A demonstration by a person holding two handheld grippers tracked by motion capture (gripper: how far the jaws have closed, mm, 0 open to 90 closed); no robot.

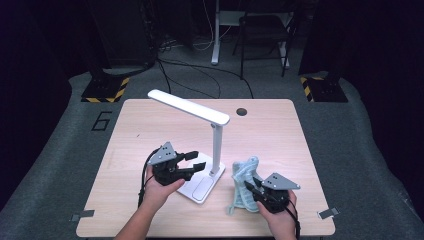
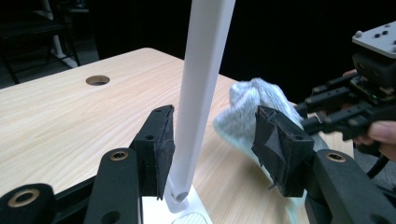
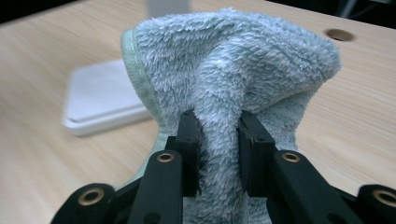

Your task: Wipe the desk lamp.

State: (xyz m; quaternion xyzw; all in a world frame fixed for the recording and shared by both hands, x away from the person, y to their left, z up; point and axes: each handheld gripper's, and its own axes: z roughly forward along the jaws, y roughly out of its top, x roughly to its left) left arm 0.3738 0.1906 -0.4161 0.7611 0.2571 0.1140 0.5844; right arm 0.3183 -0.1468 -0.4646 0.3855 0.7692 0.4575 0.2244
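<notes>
A white desk lamp [image 1: 216, 145] stands on the wooden table [image 1: 145, 125], its flat base [image 1: 200, 188] near the front and its long head [image 1: 187, 106] slanting up to the left. My left gripper [image 1: 196, 162] is open around the lamp's upright post [image 2: 201, 93]. The post stands close against the left pad [image 2: 161, 140], and a wide gap separates it from the right pad. My right gripper [image 3: 219, 135] is shut on a fluffy pale blue-green cloth [image 3: 233, 60]. The cloth [image 1: 245, 172] is bunched and lifted just right of the lamp base. The left gripper view shows the right gripper [image 2: 306, 114] beside the cloth [image 2: 252, 98].
A round cable hole [image 1: 242, 111] sits near the table's far edge. Bare wood lies to the left and far right of the lamp. Beyond the table are a dark chair [image 1: 265, 30], floor cables [image 1: 200, 70] and yellow-black striped stands [image 1: 105, 92].
</notes>
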